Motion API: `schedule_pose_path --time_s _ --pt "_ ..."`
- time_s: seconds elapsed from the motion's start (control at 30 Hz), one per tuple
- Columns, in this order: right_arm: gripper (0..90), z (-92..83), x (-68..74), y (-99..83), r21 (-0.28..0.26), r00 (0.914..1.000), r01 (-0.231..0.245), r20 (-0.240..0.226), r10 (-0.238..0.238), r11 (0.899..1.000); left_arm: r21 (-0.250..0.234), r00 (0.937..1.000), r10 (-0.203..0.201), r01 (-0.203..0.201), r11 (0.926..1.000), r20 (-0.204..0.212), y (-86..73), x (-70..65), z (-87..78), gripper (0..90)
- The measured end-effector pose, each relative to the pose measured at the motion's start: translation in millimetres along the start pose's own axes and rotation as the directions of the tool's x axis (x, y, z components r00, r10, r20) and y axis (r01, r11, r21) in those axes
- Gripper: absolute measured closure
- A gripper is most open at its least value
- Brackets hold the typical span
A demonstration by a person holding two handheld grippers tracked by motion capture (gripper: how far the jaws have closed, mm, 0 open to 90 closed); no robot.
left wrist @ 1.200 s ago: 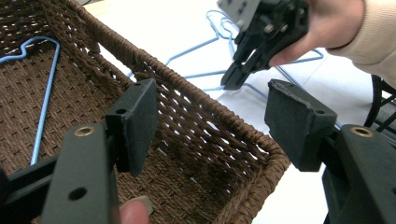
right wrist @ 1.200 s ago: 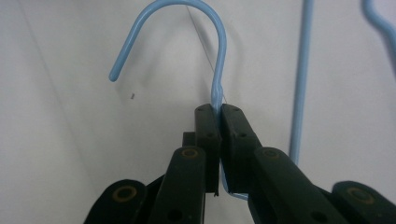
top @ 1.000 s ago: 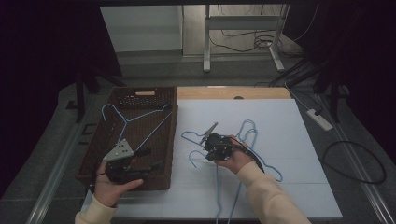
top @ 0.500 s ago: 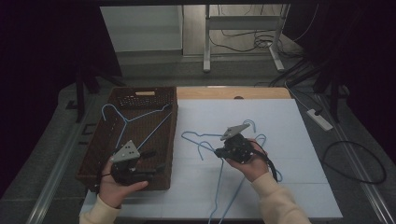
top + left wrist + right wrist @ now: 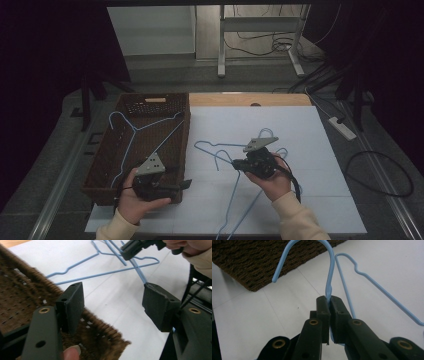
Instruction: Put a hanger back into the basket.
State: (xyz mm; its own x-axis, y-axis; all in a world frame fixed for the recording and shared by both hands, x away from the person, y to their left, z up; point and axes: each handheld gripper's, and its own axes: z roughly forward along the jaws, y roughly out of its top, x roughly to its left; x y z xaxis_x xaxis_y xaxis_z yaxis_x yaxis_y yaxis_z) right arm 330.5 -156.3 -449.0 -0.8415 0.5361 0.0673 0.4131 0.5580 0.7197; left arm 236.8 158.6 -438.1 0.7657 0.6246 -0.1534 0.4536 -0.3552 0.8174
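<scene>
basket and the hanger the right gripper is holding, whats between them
Bare white table sheet separates the basket from the held hanger in the high view; the right gripper view shows the same.

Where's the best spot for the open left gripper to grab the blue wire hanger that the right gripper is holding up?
Probably a long straight arm of the blue wire hanger, from the basket side, jaws across the thin wire. The right gripper already pinches the neck below the hook, and the left gripper stands open.
</scene>
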Motion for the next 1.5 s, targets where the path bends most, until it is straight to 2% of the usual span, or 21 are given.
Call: schedule_pose_path --time_s 0.13,0.3,0.47,0.57,0.87,1.03,1.07,1.3,1.43,1.5 --pt "86.4 -1.2 -0.2 -0.6 -0.017 0.9999 -0.014 -0.01 0.014 1.0 0.018 0.9994 0.001 -0.002 0.9998 0.035 4.4 -6.1 9.2 33.7" --pt "86.5 -2.2 1.0 -0.4 -0.026 0.9998 -0.015 -0.01 0.014 1.0 0.047 0.9982 0.007 -0.01 0.9989 0.06 8.7 -14.2 20.9 33.6" --pt "86.4 -3.0 0.5 -1.6 -0.034 0.9999 -0.014 -0.007 0.014 0.999 0.088 0.9969 -0.003 -0.004 0.9961 0.078 12.9 -22.3 34.5 33.5" --pt "86.4 -4.1 1.1 -2.1 -0.041 0.9999 -0.015 -0.002 0.015 0.999 0.092 0.9957 -0.01 0.002 0.9957 0.092 15.9 -25.1 38.7 33.1" --pt "86.4 -7.7 2.3 -3.1 -0.056 0.9999 -0.013 0.002 0.013 0.998 0.118 0.9924 0.005 -0.019 0.9929 0.123 24.1 -40.8 57.7 33.1" --pt "86.4 -8.4 3.1 -4.0 -0.064 0.9999 -0.013 0.006 0.013 0.998 0.158 0.9909 0.0 -0.021 0.9872 0.135 23.2 -47.4 74.2 33.2" --pt "86.4 -8.7 3.8 -4.4 -0.068 0.9999 -0.014 0.006 0.015 0.998 0.172 0.9902 -0.005 -0.02 0.9849 0.14 21.5 -50.6 81.7 33.2" --pt "86.4 -10.7 5.5 -4.9 -0.081 0.9998 -0.014 0.011 0.015 0.997 0.216 0.9909 -0.021 -0.009 0.9763 0.133 13.7 -57.7 103.9 34.3" --pt "86.4 -12.1 6.2 -5.4 -0.09 0.9998 -0.013 0.012 0.015 0.996 0.229 0.9918 -0.053 0.025 0.9731 0.116 9.1 -57.5 115.3 35.9" --pt "86.4 -13.0 6.4 -5.4 -0.098 0.9999 -0.012 0.011 0.013 0.995 0.238 0.9894 -0.076 0.045 0.9703 0.123 7.0 -56.7 120.5 40.3"
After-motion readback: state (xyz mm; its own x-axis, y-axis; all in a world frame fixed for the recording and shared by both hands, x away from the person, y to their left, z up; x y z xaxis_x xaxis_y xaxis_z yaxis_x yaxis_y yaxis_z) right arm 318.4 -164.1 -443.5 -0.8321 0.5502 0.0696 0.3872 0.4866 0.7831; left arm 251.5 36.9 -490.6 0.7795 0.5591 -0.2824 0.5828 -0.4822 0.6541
